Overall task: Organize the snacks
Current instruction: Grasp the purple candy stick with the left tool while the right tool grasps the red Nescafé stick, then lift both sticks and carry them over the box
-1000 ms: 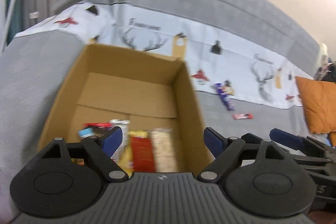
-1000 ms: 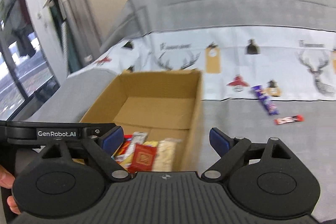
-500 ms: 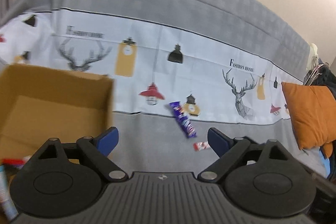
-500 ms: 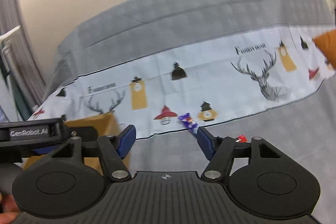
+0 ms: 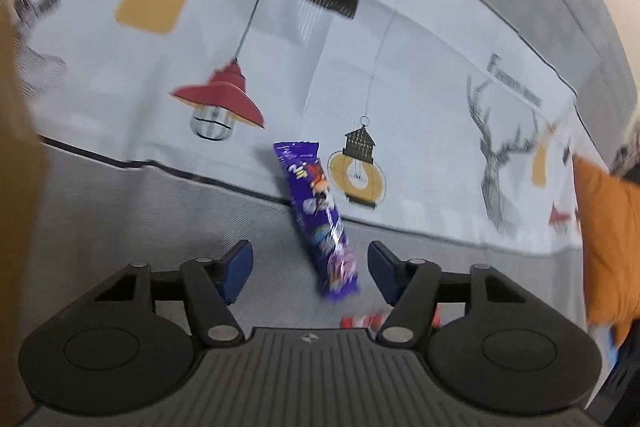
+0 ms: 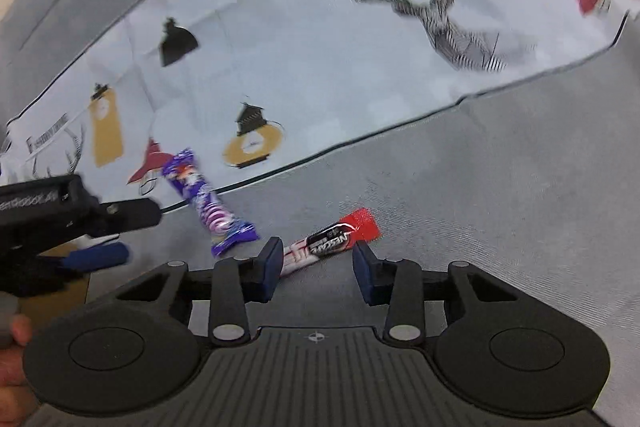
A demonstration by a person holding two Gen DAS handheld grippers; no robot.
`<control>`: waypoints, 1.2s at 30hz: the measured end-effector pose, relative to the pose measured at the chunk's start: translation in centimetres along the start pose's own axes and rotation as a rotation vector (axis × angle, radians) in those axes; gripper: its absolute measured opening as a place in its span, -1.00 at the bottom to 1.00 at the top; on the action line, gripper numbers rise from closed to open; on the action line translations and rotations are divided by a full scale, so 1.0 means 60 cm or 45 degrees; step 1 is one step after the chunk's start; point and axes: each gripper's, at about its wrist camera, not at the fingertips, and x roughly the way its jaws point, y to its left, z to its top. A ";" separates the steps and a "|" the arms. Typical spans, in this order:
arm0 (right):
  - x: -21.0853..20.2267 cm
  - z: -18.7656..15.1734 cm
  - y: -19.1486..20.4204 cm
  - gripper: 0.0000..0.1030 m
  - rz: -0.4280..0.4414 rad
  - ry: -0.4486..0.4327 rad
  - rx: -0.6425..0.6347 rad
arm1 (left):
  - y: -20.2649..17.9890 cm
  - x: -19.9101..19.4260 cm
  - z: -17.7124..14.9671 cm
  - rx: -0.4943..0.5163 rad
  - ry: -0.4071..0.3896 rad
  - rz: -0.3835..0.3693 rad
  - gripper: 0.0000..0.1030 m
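A purple snack packet (image 5: 316,215) lies on the sofa seat where the grey cloth meets the white printed cover. My left gripper (image 5: 310,269) is open, its jaws either side of the packet's near end, a little above it. A red Nescafe stick (image 6: 332,239) lies on the grey cloth. My right gripper (image 6: 315,269) is open just short of the stick, its near end between the jaws. The purple packet (image 6: 208,203) also shows in the right wrist view, with the left gripper (image 6: 96,227) to its left. The red stick (image 5: 360,321) peeks under the left gripper's right finger.
The cardboard box's side (image 5: 16,187) fills the left edge of the left wrist view. An orange cushion (image 5: 608,239) lies at the right. The white cover with deer and lantern prints (image 6: 320,47) runs along the sofa back.
Both grippers have swung right, away from the box with its snacks, and dropped close to the sofa seat. The purple packet and red stick are now right in front of the jaws.
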 end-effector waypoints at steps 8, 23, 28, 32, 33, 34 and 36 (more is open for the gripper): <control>0.036 -0.005 0.041 -0.54 -0.108 -0.044 -0.260 | -0.032 0.074 0.009 0.304 -0.003 0.036 -0.56; -0.022 -0.071 0.042 -0.81 -0.031 -0.031 -0.365 | -0.028 -0.033 -0.121 0.592 0.236 0.243 -0.52; -0.018 -0.077 0.044 -0.86 -0.031 -0.060 -0.446 | -0.032 -0.044 -0.139 0.687 0.234 0.191 -0.69; -0.030 -0.072 0.039 -0.97 -0.013 -0.057 -0.385 | -0.035 -0.083 -0.140 0.643 0.237 0.194 -0.69; -0.039 -0.073 0.037 -0.97 -0.001 -0.056 -0.362 | -0.036 -0.100 -0.138 0.631 0.227 0.189 -0.69; -0.048 -0.074 0.037 -0.98 0.007 -0.058 -0.346 | -0.039 -0.117 -0.135 0.621 0.215 0.188 -0.69; -0.076 -0.074 0.039 -0.98 0.030 -0.071 -0.317 | -0.046 -0.158 -0.131 0.615 0.178 0.183 -0.68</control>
